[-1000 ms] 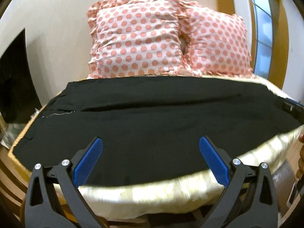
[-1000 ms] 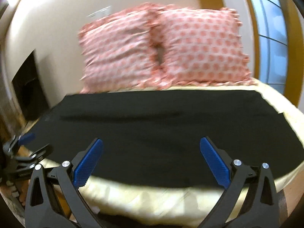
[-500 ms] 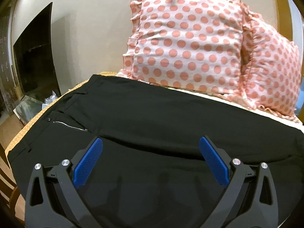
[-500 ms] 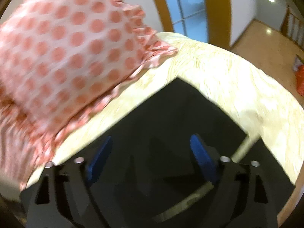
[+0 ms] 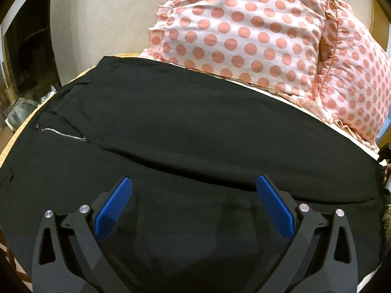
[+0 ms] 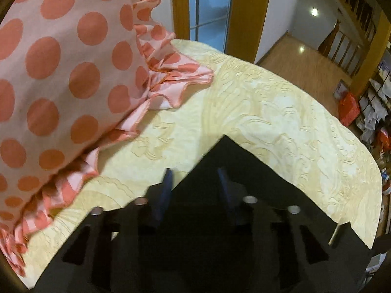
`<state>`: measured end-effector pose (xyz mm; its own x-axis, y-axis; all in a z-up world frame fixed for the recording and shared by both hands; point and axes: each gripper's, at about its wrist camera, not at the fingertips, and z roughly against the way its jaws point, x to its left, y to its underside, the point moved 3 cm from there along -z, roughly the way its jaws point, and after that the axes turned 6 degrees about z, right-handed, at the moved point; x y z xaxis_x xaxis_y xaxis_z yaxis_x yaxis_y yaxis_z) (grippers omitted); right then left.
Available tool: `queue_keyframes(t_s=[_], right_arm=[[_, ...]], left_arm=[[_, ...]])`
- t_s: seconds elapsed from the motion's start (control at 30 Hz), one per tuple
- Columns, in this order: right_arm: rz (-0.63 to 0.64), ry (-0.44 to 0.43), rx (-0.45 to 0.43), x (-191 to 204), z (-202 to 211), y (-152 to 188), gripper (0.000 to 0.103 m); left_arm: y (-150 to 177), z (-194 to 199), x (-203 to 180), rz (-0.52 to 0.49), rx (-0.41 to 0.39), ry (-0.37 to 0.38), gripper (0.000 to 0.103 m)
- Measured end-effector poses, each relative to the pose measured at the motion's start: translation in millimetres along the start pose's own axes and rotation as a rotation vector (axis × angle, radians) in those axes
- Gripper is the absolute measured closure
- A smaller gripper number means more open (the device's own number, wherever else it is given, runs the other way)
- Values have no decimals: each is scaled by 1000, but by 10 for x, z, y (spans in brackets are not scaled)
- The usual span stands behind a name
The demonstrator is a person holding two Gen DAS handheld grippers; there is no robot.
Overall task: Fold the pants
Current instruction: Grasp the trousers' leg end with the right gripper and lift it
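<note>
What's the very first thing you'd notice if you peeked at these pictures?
The big pink pillows with orange polka dots, propped at the far side of the bed. Next, the black pants spread flat across the yellow bedspread, their silver zipper at the left end. The left tongs gape wide with bright blue pads over the pants, while the right tongs hang at a pant-leg corner.

Bedroom, warm indoor light.
Bed point(image 6: 281, 112) with cream embossed cover; polka-dot pillows point(image 5: 244, 31) upper frame against beige wall point(image 5: 102, 17); wood-framed window point(image 6: 210, 7) top centre; wooden floor point(image 6: 305, 68) upper right.
</note>
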<state>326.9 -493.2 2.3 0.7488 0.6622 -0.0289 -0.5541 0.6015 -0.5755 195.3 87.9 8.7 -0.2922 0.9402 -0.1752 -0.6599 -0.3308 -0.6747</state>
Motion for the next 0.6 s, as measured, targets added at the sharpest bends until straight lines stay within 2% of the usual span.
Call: queue_keyframes(t_s=[0.1, 0.17, 0.33, 0.43, 0.5, 0.6], right_arm=[[-43, -82, -11, -185, 44, 75, 93], [-95, -194, -15, -345, 111, 127, 99], [-118, -384, -148, -676, 662, 280, 100], [-117, -483, -213, -961, 1018, 506, 100], [-128, -540, -234, -1179, 1219, 738, 100], [-143, -572, -235, -1382, 1318, 1023, 100]], left_arm=[[-1, -19, -1, 3, 11, 14, 2], [-3, -26, 27, 20, 15, 25, 2], [-11, 2, 106, 68, 0, 43, 2], [-18, 3, 138, 91, -1, 47, 2], [-16, 4, 151, 99, -1, 47, 2], [-12, 16, 162, 112, -7, 45, 2]])
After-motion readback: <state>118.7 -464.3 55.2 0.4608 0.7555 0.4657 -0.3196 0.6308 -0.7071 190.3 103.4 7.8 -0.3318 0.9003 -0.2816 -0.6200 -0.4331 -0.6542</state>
